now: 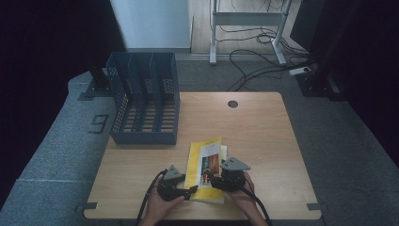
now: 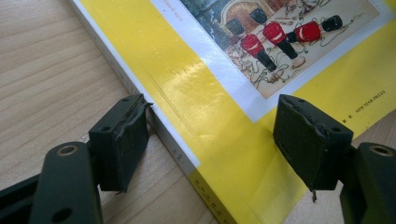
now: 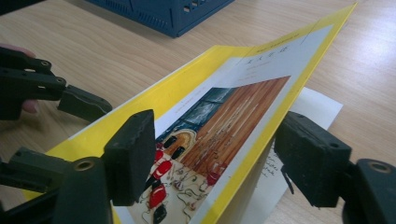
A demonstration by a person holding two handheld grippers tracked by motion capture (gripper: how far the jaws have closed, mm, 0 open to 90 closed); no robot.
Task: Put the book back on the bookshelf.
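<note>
**Your two handheld grippers, up close**

You carry a black gripper in each hand. Your left gripper (image 1: 187,191) and your right gripper (image 1: 212,181) each wear a grey three-cornered plate on top, dotted with small dark holes. A black cable trails back from each body toward you, looping past your wrists. Your hands (image 1: 162,207) are bare, with no glove and no sleeve in sight.

In the gripper views, each tool ends in two chunky black jaws with blocky, matte pads (image 2: 122,140). The pad edges look worn and nicked, with frayed bits at the corners. Each jaw arm carries a brass-coloured ringed rivet (image 2: 67,150) and a plain round hole beside it.
</note>
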